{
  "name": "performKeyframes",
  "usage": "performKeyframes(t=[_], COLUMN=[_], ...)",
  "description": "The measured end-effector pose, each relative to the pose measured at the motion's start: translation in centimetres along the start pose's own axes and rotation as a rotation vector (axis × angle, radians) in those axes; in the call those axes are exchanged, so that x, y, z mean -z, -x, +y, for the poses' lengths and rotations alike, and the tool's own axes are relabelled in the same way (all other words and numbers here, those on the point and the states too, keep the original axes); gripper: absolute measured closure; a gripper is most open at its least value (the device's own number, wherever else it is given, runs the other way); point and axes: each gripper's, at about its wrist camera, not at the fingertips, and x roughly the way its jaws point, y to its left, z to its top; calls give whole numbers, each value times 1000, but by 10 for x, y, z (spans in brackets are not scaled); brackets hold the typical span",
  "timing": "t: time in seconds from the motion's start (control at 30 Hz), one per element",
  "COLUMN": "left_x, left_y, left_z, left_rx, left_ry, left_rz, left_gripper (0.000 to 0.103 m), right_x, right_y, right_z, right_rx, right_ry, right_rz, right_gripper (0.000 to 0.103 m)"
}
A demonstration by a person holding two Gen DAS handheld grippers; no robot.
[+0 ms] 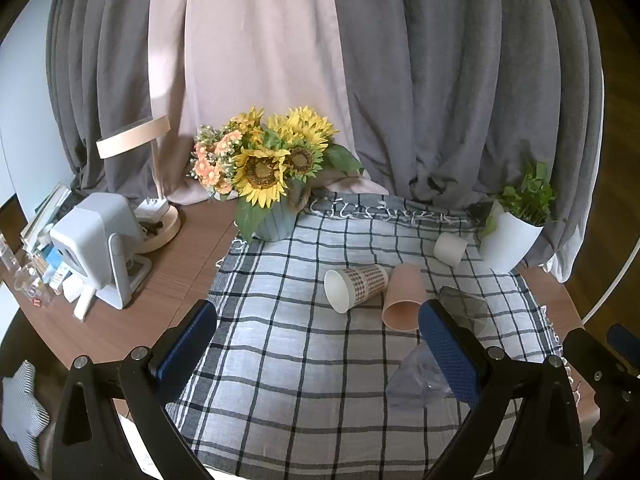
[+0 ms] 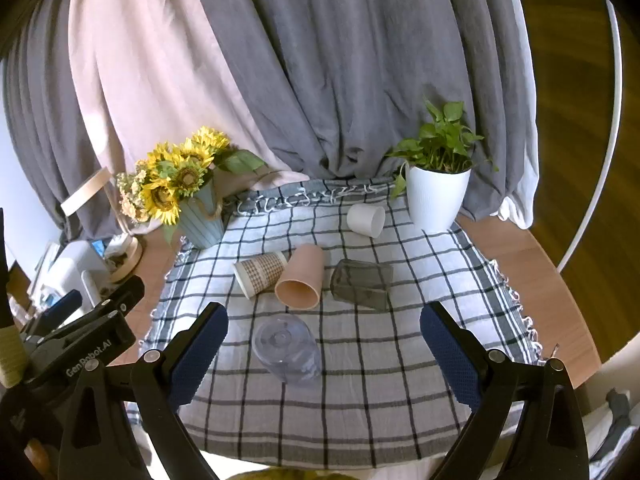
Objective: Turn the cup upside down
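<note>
Both hand-held grippers [image 1: 318, 344] [image 2: 324, 344] wide apart, empty

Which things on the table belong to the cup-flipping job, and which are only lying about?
For the job:
- clear plastic cup, on its side
- pink cup, on its side
- patterned paper cup, on its side
- grey cup, on its side
- white cup, on its side
- left tool, open
- right tool, open

Just lying about:
- sunflower pot
- green plant pot
- checked cloth
- lamp
</note>
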Motion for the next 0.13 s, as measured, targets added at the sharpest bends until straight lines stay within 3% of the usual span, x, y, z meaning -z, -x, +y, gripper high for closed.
performKeyframes(t=[0.13], left_x=[0], left_y=[-1], left_z=[0], left_rx=[-1], left_ry=[1], left_rz=[6], left_gripper=[0], right_x=[0], right_y=[0], right_z=[0], right_rx=[-2], right_ry=[2], right_rz=[0], right_gripper=[6])
